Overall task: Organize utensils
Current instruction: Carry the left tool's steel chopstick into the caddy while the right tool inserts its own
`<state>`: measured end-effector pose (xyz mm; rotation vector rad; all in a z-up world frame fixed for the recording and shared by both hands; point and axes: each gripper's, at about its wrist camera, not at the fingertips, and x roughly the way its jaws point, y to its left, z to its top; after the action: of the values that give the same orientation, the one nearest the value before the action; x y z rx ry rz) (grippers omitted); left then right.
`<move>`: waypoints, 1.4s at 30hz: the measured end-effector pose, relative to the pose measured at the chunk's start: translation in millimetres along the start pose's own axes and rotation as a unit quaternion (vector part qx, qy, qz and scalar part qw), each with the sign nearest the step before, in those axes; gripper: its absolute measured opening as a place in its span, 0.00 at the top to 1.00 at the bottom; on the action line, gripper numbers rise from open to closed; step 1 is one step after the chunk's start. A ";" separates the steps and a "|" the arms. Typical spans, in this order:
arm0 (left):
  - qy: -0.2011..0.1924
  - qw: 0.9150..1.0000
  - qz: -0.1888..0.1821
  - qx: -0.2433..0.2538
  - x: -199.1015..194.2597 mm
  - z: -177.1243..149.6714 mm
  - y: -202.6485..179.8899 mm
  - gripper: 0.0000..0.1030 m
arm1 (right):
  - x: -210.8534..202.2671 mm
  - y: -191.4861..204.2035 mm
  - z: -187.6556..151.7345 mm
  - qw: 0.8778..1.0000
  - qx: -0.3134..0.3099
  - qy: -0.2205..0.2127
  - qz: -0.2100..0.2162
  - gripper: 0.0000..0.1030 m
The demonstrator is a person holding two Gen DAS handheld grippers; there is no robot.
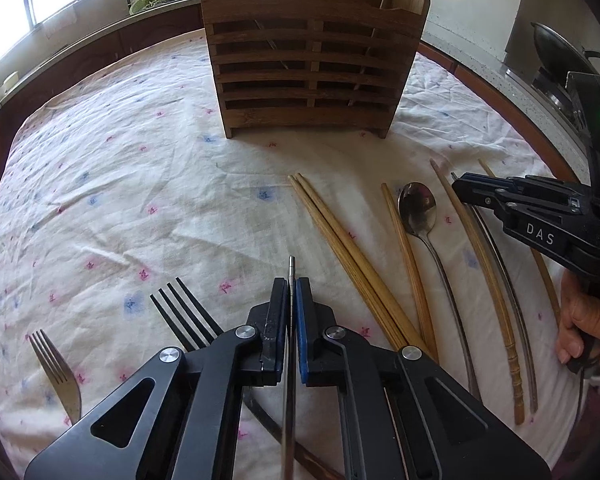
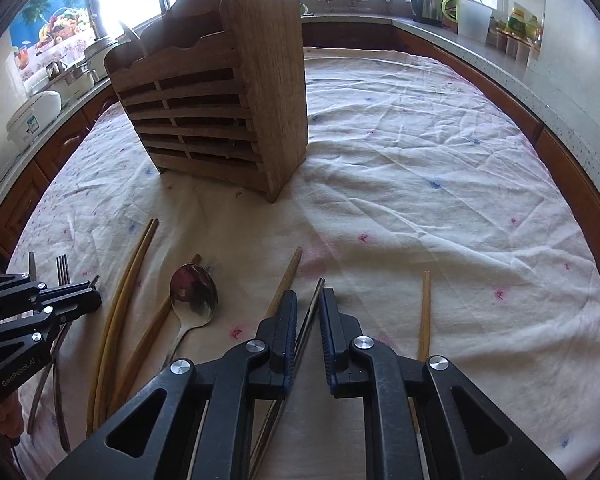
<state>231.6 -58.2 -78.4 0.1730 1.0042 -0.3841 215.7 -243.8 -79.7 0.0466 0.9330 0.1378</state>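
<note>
**A:** Wooden caddy (image 1: 312,68) stands top centre on the clothed desk (image 1: 120,200). The wooden chopsticks (image 1: 348,256), spoon (image 1: 418,210) and forks (image 1: 56,364) lie loose below it.

**B:** Left tool (image 1: 291,320), bottom centre, is clenched on a thin metal chopstick (image 1: 291,280). Right tool (image 2: 308,332) has a dark metal chopstick (image 2: 315,304) between its pads, though I see a gap on one side, so I can't call it gripped.

**A:** Stiff, light, slippery stuff. I'd pinch mid-shaft so they don't swivel.
</note>
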 end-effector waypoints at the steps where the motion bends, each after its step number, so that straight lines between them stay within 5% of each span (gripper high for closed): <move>1: -0.001 1.000 -0.002 -0.003 -0.8 -0.1 1.2 0.97 | -0.3 -2.2 0.4 1.000 0.006 0.000 0.004 0.93; 14: -0.077 0.994 -0.040 -0.062 -74.8 -9.0 19.1 0.97 | -68.9 -16.1 -0.9 0.991 0.074 -0.067 0.086 0.96; 32: -0.195 0.974 -0.058 -0.101 -180.7 -19.8 27.4 0.97 | -184.4 -9.3 3.1 0.973 0.067 -0.190 0.109 0.96; 42: -0.223 0.968 -0.052 -0.102 -202.7 -23.7 29.5 0.97 | -204.3 -6.6 3.6 0.968 0.062 -0.214 0.114 0.96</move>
<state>127.9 23.9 79.8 -0.1496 0.6028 -0.3902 99.3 -278.5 84.7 0.2895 0.5016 0.2699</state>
